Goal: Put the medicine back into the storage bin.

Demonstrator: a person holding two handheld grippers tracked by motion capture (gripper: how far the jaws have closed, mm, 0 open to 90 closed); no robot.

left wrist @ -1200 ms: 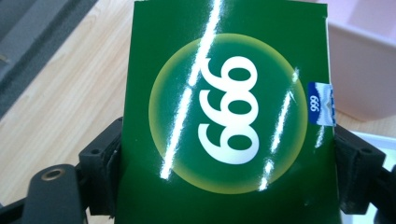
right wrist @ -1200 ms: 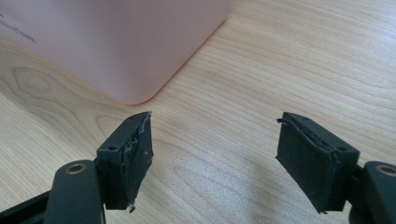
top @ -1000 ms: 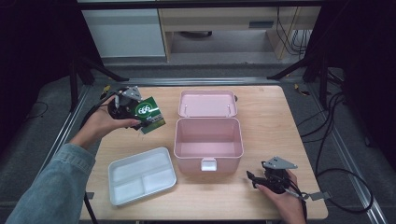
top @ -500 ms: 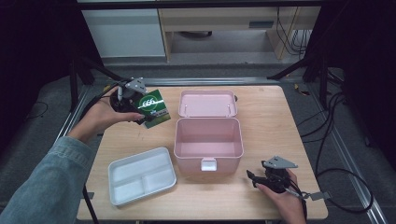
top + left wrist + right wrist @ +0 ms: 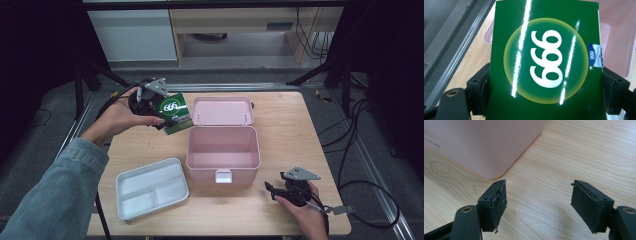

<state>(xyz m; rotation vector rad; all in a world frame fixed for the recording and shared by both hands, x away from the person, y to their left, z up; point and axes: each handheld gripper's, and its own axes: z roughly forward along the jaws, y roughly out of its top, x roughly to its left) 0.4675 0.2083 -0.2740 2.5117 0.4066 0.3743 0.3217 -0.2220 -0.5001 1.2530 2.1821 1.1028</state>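
- Spanning most of the high view: wooden desk (image 5: 280,220), light grain, carries everything below.
- Pink box (image 5: 223,155) sits mid-desk, lid (image 5: 222,111) swung open and standing behind it, inside bare, white latch on the front wall facing the person.
- White tray (image 5: 151,188) lies flat on the desk left of and nearer than the pink box, well apart from it; three compartments, turned slightly off square with the desk edge.
- Green carton (image 5: 174,113) with a yellow-ringed disc and white "666" print is held in the air, above the desk, just beside the left rear corner of the pink box, tilted. In the left gripper view its glossy face (image 5: 546,62) sits between the two black pads, a small blue tab on its right edge.
- Left gripper (image 5: 160,111), in the person's left hand, is clamped on the green carton, pads pressed against both side edges; denim sleeve (image 5: 50,195) comes in from bottom left.
- Right gripper (image 5: 272,190) rests low near the front right of the desk, just right of the pink box; jaws wide, nothing between them, pads over bare wood.
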